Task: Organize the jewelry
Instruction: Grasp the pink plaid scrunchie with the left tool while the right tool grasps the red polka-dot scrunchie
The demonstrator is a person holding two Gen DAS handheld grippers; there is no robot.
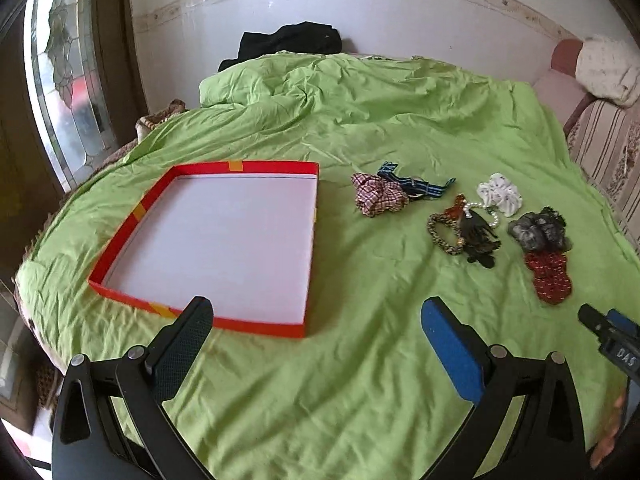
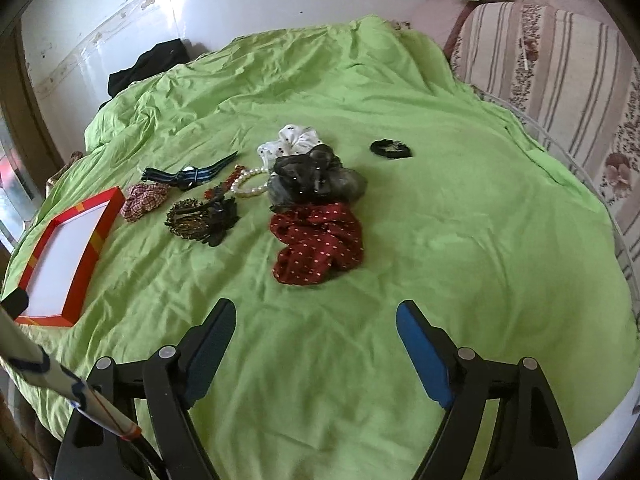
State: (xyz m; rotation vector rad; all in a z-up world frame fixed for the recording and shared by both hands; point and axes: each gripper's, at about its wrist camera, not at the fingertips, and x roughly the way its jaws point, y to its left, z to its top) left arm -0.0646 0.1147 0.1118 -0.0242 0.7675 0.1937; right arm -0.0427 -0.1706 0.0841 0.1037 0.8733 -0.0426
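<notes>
Both the left tool point(image 1: 316, 318) and right tool point(image 2: 316, 322) hover with fingers apart, holding nothing. On the green-sheeted bed point(image 1: 360, 380), the shallow red cardboard tray point(image 1: 120, 248) lies near scattered scrunchies, including a red dotted fabric scrunchie point(image 2: 318, 244).

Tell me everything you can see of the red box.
The red box is a shallow, open rectangular tray, apparently cardboard, with low red walls, yellow-orange stripes and a plain white floor. It holds nothing and lies flat on the green sheet, left of the scrunchie pile. Neither gripper touches it; the plaid scrunchie lies nearest, apart.
</notes>
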